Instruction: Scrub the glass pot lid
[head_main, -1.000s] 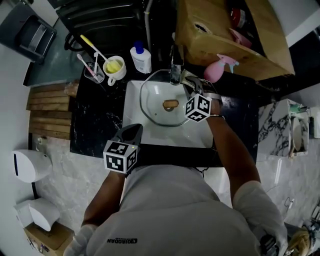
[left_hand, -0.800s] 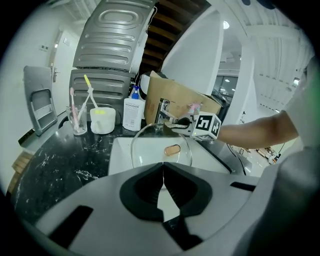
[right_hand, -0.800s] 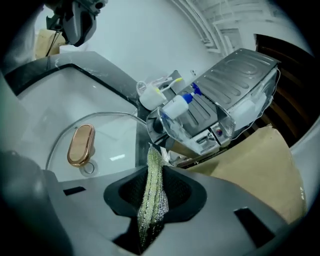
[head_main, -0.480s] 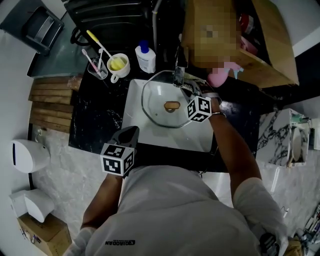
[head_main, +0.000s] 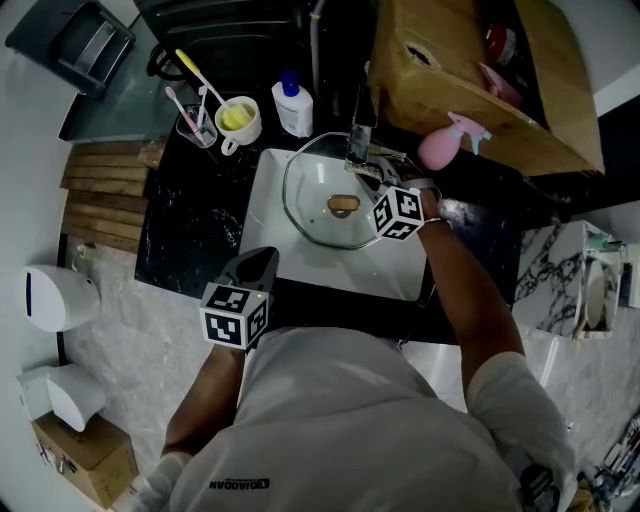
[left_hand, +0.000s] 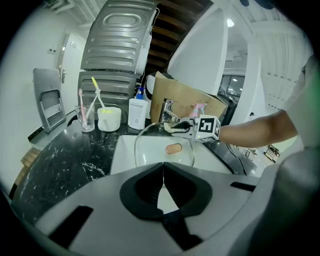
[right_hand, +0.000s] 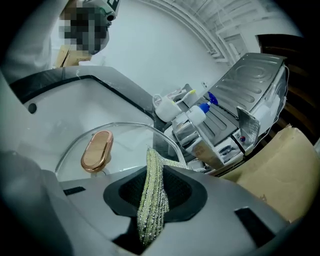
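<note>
Head view looks down on a white sink with the glass lid lying in it, knob up, under the faucet. I'd judge the lid stiff, weighty, slick when wet and breakable, best steadied by that knob or its rim. The right gripper pinches a soft scrub pad at the lid's far edge. The left gripper hangs at the sink's near side, jaws together, empty.

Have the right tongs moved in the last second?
No. The right tongs keep the same spot just right of the lid's handle, near the faucet.
</note>
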